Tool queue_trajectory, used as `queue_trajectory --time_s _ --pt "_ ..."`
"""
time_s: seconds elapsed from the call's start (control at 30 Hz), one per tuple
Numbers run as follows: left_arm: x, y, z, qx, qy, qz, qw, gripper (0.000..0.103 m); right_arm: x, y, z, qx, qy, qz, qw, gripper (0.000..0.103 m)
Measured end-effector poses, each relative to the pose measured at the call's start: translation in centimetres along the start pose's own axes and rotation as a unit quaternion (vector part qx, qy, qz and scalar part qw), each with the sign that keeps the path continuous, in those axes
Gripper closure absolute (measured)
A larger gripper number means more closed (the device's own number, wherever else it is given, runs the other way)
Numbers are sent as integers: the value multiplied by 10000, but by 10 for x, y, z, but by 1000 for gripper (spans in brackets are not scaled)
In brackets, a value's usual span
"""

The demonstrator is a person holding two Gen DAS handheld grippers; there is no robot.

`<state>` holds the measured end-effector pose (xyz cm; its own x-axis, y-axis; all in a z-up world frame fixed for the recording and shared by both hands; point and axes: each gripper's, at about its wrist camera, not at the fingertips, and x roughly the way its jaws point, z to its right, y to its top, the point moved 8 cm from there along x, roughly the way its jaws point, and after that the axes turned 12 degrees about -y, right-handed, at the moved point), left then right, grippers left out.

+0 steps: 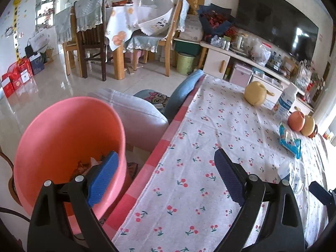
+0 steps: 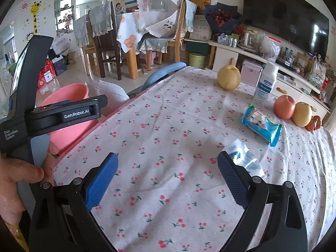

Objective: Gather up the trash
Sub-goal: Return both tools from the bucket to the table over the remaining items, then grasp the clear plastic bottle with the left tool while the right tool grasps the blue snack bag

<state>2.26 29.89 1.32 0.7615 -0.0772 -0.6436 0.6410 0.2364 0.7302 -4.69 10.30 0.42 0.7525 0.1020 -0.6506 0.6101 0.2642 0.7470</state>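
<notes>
Right claw: spread wide, nothing gripped.
Clear wrapper: on the table, touching its right fingertip.
Left claw: spread, straddling the pink bin rim.

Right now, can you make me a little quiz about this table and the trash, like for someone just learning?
1. True or false: the pink bin stands on the tablecloth.
2. Which lies closest to the right gripper? A) the blue snack packet B) the crumpled clear wrapper C) the white bottle
3. Fill in: both grippers' jaws are ____ and hold nothing.

Key:
1. False. It stands beside the table, below its edge, with the left gripper partly over it.
2. B. It lies just by the right-hand jaw.
3. Open.
</notes>
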Motion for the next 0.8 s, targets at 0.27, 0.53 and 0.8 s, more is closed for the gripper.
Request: queue_trajectory --time_s 0.27,0.53,0.8 --pt "6 -2 28 270 -364 -50 9990 10 -3 -10 23 43 7 -2 10000 9" --pt "14 -13 89 855 -1286 -206 9878 10 -6 -18 77 369 -75 29 9993 9" --pt "27 -34 155 1473 -1921 -513 9689 10 13 -24 169 1327 -287 -134 9906 9"
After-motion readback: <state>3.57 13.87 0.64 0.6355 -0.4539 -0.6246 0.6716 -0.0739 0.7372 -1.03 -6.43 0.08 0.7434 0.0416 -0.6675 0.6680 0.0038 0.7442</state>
